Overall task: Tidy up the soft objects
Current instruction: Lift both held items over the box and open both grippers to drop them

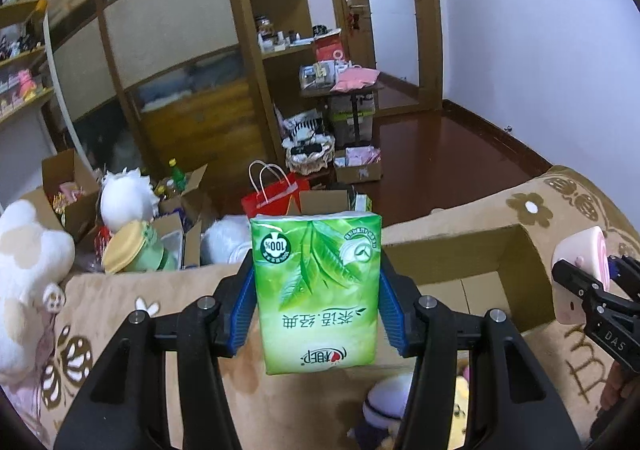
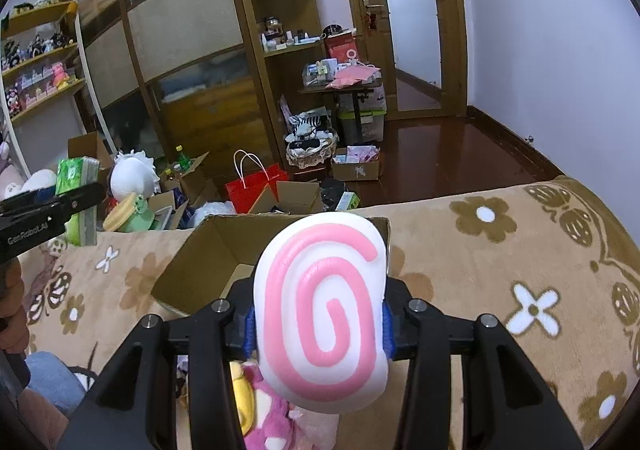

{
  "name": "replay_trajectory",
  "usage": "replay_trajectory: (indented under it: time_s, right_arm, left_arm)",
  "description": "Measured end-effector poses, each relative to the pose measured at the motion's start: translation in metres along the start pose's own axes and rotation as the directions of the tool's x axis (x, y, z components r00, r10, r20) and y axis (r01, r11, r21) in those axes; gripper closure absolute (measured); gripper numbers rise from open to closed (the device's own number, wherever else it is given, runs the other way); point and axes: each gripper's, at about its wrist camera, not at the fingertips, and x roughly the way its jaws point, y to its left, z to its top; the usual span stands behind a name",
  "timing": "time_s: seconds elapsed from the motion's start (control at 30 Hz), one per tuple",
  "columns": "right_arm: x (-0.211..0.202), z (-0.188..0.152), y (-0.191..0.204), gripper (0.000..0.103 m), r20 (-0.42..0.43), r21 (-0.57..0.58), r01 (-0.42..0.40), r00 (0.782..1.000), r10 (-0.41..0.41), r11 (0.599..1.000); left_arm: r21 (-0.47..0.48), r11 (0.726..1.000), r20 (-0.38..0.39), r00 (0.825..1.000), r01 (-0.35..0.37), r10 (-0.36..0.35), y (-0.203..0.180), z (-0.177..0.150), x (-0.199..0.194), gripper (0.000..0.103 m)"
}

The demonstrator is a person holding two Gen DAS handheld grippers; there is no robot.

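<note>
My left gripper (image 1: 317, 302) is shut on a green tissue pack (image 1: 318, 290), held upright above the beige flowered blanket (image 1: 180, 310). My right gripper (image 2: 318, 324) is shut on a white squishy toy with a pink swirl (image 2: 324, 310), held over the near edge of an open cardboard box (image 2: 208, 246). The box also shows in the left wrist view (image 1: 460, 250), with the right gripper and its toy (image 1: 582, 262) at the box's right side. In the right wrist view the left gripper with the tissue pack (image 2: 76, 170) is at the far left.
Plush toys lie below the grippers: a pink one (image 2: 272, 410) and a purple-white one (image 1: 384, 406). A big white plush (image 1: 28, 270) sits at the left. Beyond the bed are open boxes (image 1: 68, 178), a red bag (image 1: 276, 190), a wardrobe and a small cluttered table (image 1: 340, 86).
</note>
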Motion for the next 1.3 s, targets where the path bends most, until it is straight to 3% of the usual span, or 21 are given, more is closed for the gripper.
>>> replay_trajectory:
  time_s: [0.23,0.43,0.73,0.9,1.07,1.13,1.2,1.3]
  right_arm:
    - [0.027,-0.003,0.002,0.055,-0.02,-0.04,0.003,1.0,-0.004,0.999]
    - [0.038,-0.005,0.011,0.054,-0.011,-0.086,-0.015,1.0,0.015,0.996]
    - [0.038,-0.011,0.019,0.051,0.023,-0.123,-0.008,1.0,0.01,0.992]
    - [0.028,-0.009,0.02,0.051,0.085,-0.115,-0.022,0.996,0.032,0.993]
    - [0.036,-0.016,0.019,0.05,0.044,-0.121,-0.039,0.998,0.044,0.992]
    - [0.04,-0.017,0.018,0.047,0.029,-0.12,-0.048,0.998,0.052,0.992]
    - [0.042,-0.017,0.018,0.032,0.029,-0.121,-0.051,0.998,0.055,0.991]
    - [0.038,-0.018,0.018,0.02,0.061,-0.123,-0.036,0.997,0.043,0.992]
  left_arm:
    - [0.0,0.998,-0.015,0.998,0.065,-0.065,-0.012,-0.013,0.027,0.05]
    - [0.055,0.997,0.023,0.998,0.058,-0.06,-0.034,-0.029,0.032,0.05]
    - [0.096,0.988,-0.021,0.993,0.12,-0.119,-0.058,-0.042,0.048,0.05]
    - [0.085,0.987,-0.046,0.99,0.134,-0.13,-0.058,-0.044,0.054,0.049]
    - [0.082,0.989,-0.067,0.991,0.121,-0.115,-0.055,-0.048,0.062,0.048]
    - [0.084,0.989,-0.069,0.991,0.118,-0.113,-0.054,-0.048,0.062,0.04]
    - [0.088,0.989,-0.066,0.992,0.116,-0.111,-0.053,-0.048,0.06,0.027]
    - [0.099,0.99,-0.051,0.994,0.097,-0.092,-0.052,-0.048,0.055,0.022]
